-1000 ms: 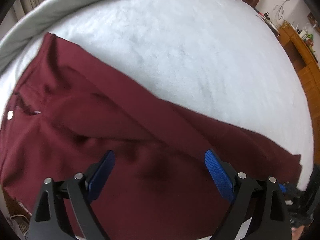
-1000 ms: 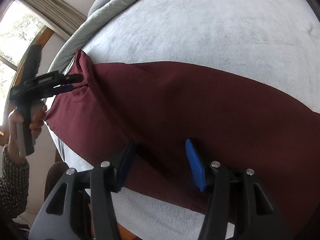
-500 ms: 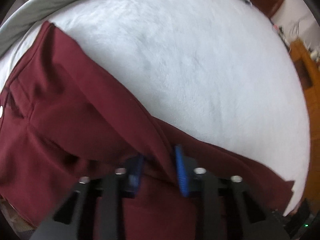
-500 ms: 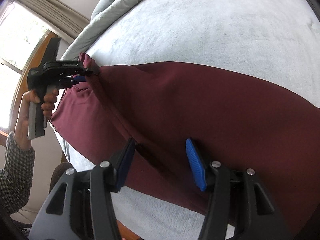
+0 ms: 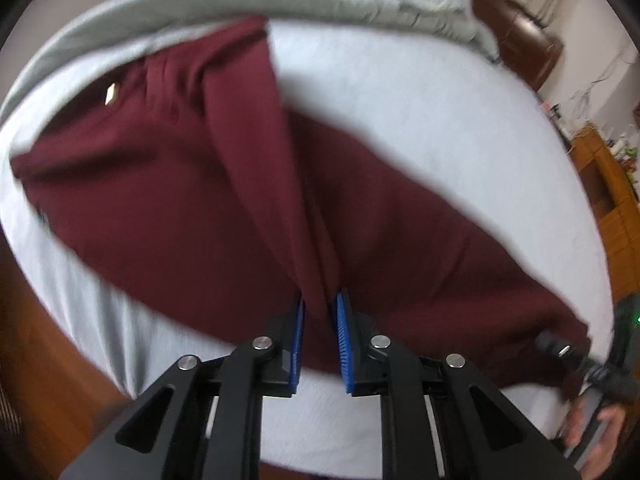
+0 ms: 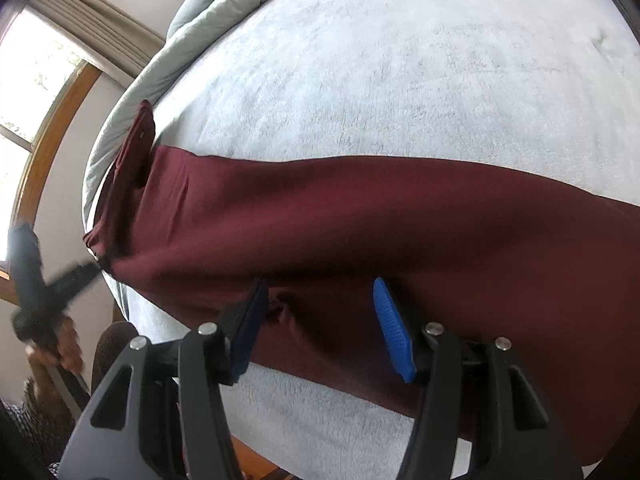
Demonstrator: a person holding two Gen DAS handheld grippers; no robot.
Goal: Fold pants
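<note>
Maroon pants [image 5: 168, 184] lie stretched across a pale grey bed [image 5: 420, 120], the waist end toward a bunched grey duvet [image 5: 320, 4] and the legs trailing toward the near edge. The left hand-held gripper [image 5: 320, 340] has its blue pads pressed together on a raised ridge of the cloth, which rises in a taut fold from the bed to the pads. In the right wrist view the pants [image 6: 360, 220] run as a broad band over the bed [image 6: 400, 60]; the right hand-held gripper [image 6: 320, 320] is spread wide above the near edge of the fabric, holding nothing.

The cloth looks light, limp and a little slack, likely to sag and slide out of line if lifted from one point only; a pinch through both layers at a seam or hem edge seems the surest hold, with the second gripper taking the far end to keep the fold square.

Much is uncertain. The left wrist view is motion-blurred, and a small pale tag or button [image 5: 111, 93] near the waist cannot be identified. The cuffs run out of frame. How many layers sit between the left pads cannot be told.
</note>
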